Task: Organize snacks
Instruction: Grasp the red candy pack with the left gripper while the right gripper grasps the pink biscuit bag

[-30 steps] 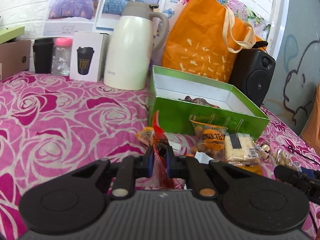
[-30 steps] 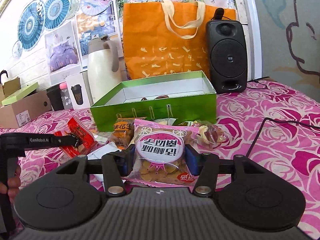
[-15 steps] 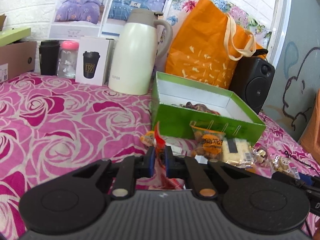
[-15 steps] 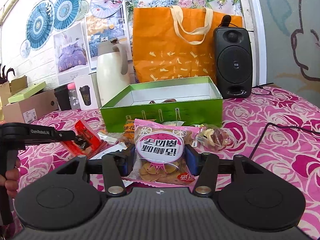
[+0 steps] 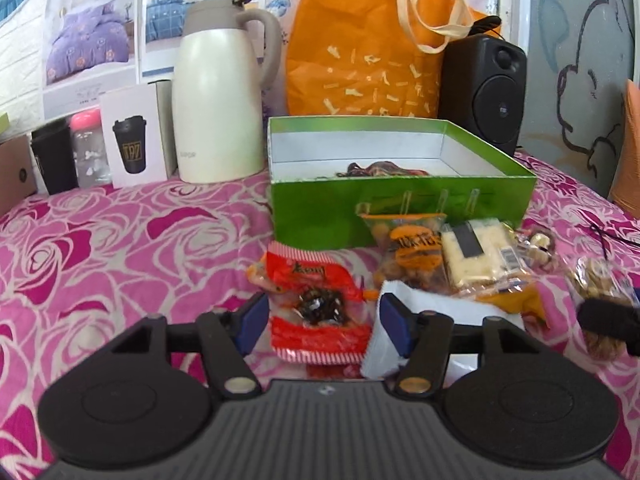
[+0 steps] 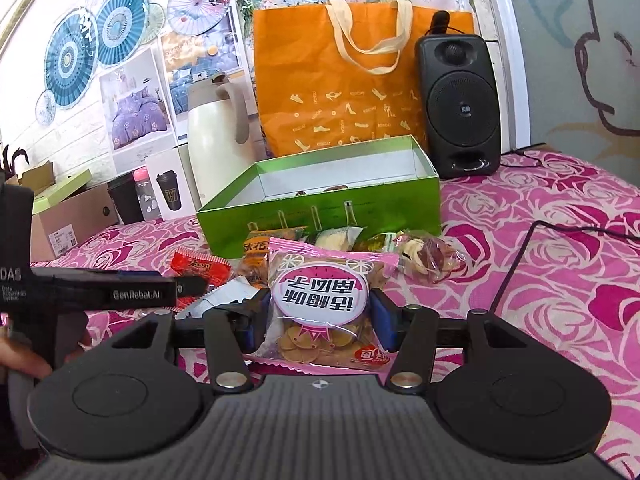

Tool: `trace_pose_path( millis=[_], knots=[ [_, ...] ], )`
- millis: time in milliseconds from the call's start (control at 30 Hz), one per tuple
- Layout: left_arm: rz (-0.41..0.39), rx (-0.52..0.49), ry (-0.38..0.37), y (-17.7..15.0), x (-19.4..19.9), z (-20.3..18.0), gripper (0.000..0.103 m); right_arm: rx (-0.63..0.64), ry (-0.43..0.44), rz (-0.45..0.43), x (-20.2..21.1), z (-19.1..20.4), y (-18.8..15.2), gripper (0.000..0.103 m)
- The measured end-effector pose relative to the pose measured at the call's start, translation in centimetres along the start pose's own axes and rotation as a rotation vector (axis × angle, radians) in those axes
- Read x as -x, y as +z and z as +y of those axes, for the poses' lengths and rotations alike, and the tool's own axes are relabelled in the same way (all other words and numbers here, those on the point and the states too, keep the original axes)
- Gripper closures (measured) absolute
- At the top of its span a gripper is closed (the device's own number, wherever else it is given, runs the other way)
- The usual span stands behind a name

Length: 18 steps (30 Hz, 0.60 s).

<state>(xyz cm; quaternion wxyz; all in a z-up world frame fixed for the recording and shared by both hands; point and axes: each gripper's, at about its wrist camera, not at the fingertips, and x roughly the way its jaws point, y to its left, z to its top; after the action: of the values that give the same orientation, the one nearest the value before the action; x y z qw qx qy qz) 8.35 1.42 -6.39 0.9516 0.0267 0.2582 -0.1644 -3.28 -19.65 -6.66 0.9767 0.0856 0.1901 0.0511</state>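
Red snack packet lies loose as our left claw has just opened; our right claw grips the pink chip bag.

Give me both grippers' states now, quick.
Left gripper: just opened, fingers around red snack packet, not gripping.
Right gripper: shut on pink cracker bag.

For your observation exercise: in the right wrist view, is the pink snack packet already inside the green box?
No: the pink snack packet sits between the right gripper's fingers, in front of the green box.
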Motion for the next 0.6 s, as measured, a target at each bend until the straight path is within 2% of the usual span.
trace_pose_path(
  millis=[100,167,200,233,333,433,600],
  knots=[
    [0.026,-0.018,-0.016,0.9,-1.2,0.2,0.041,-0.019,0.007,0.005,-0.1,-0.3,-0.1,0.014],
    [0.104,-0.002,-0.044,1.2,-2.7,0.5,0.041,-0.033,0.014,0.009,-0.2,-0.5,-0.1,0.014],
    [0.132,0.015,-0.060,1.1,-3.3,0.7,0.054,-0.041,0.017,0.008,-0.2,-0.7,-0.2,0.014],
    [0.138,0.033,-0.063,1.0,-3.6,0.9,0.063,-0.046,0.018,0.007,-0.2,-0.8,-0.2,0.014],
    [0.097,0.068,-0.050,0.9,-3.3,1.1,0.074,-0.056,0.017,0.003,-0.2,-1.2,-0.2,0.014],
    [0.059,0.092,-0.043,0.7,-2.4,1.1,0.080,-0.063,0.029,0.007,-0.2,-1.4,-0.2,0.014],
    [0.029,0.149,-0.039,0.5,-1.2,1.6,0.081,-0.044,0.043,-0.010,0.1,-1.2,-0.1,0.015]
  ],
)
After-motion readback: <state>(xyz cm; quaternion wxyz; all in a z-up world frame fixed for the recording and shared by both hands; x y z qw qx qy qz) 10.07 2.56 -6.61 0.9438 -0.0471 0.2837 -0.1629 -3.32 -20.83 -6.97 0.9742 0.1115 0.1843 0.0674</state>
